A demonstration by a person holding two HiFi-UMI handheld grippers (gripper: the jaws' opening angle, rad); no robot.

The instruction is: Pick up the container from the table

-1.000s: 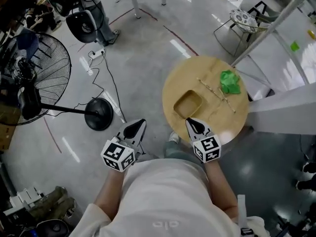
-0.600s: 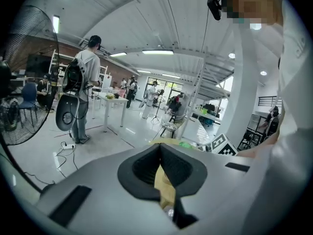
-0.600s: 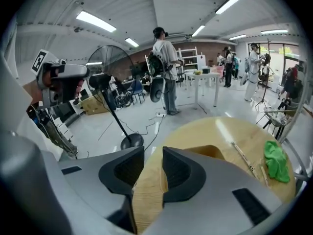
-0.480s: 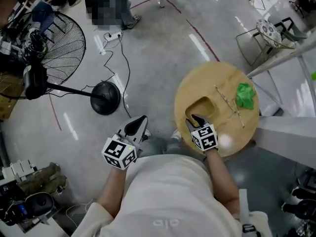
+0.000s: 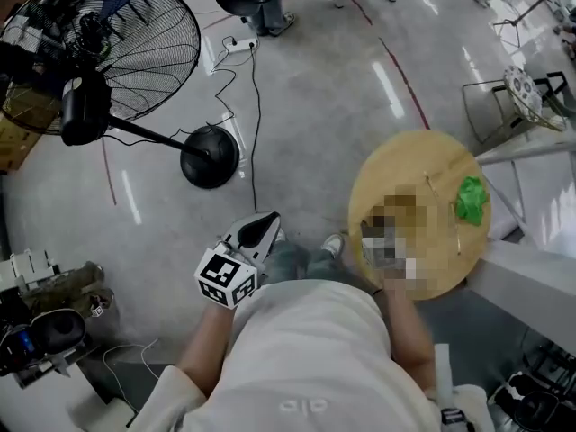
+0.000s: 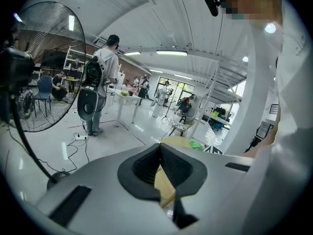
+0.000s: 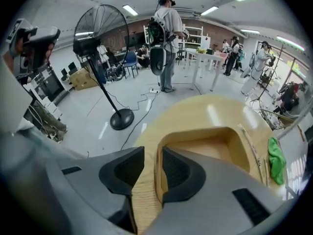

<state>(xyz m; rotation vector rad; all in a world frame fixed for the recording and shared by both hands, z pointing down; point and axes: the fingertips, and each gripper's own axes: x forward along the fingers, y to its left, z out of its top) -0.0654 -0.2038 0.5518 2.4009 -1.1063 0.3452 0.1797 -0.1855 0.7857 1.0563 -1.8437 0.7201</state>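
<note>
The container (image 7: 210, 146) is a shallow tan tray with rounded corners on the round wooden table (image 7: 205, 111). In the right gripper view my right gripper (image 7: 152, 153) points steeply down over the tray's near wall. One jaw is inside the tray and the other outside, and the jaws are closing, with a gap still showing beside the wall. In the head view a mosaic patch hides this gripper and the tray. My left gripper (image 5: 265, 221) hangs off the table's left over the floor. Its jaws (image 6: 160, 148) are shut and empty.
A green crumpled thing (image 7: 276, 160) and thin sticks (image 7: 252, 146) lie on the table (image 5: 423, 156) beyond the tray. A big floor fan (image 5: 99, 52) with a round base (image 5: 209, 156) stands to the left, with cables (image 5: 252, 106) on the floor. A person with a backpack (image 7: 166, 38) stands beyond.
My right gripper moved from the table's near edge forward and down to the tray's near wall. The left gripper drifted towards the table while staying off it. The head view swung left.
</note>
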